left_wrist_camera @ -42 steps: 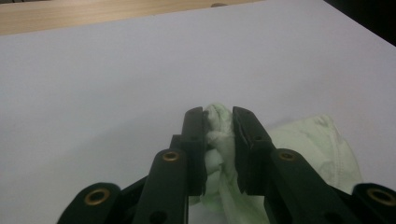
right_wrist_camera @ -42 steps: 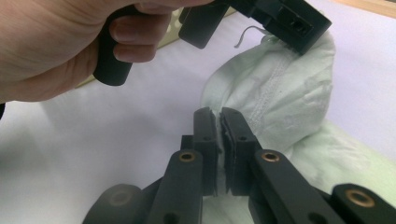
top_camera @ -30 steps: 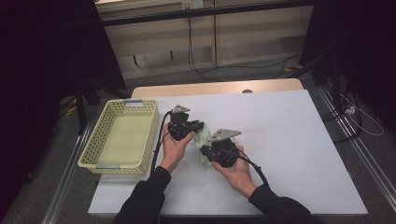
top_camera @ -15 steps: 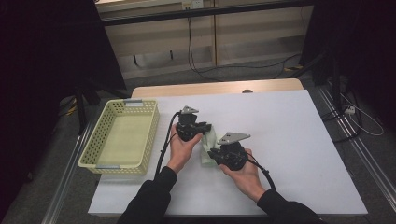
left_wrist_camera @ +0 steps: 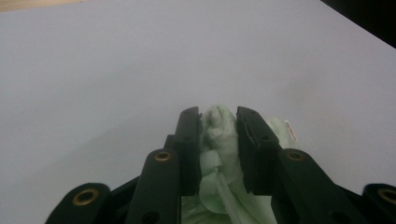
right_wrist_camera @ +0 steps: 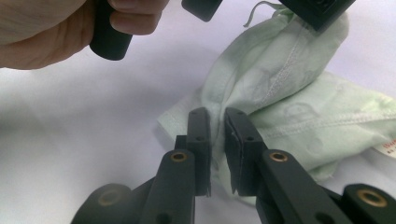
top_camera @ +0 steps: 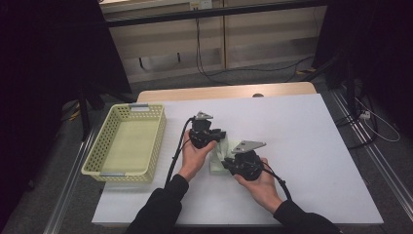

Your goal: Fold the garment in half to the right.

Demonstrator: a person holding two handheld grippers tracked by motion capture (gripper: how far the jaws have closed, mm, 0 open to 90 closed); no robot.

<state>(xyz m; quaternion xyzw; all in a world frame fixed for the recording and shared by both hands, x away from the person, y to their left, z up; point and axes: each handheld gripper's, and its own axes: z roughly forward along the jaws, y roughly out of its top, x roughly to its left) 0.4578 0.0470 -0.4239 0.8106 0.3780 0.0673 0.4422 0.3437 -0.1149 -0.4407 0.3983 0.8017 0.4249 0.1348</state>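
- Two claws are in my hands, both clamped on one pale green cloth (top_camera: pixel 220 157) that lies on the white desk (top_camera: pixel 311 161).
- Nearest me, my right claw (right_wrist_camera: pixel 217 122) pinches a thin fold of that cloth between nearly closed jaws; the fold rises straight ahead of its tips, and a stitched hem runs off to its right.
- Just beyond it and to its left in the high view, my left claw (left_wrist_camera: pixel 218 122) grips a bunched wad of the same cloth, the fabric bulging up between the jaws, which have just been easing slightly apart.
- Farther off, left of my left claw, a yellow mesh basket (top_camera: pixel 157 141) sits at the desk's edge.
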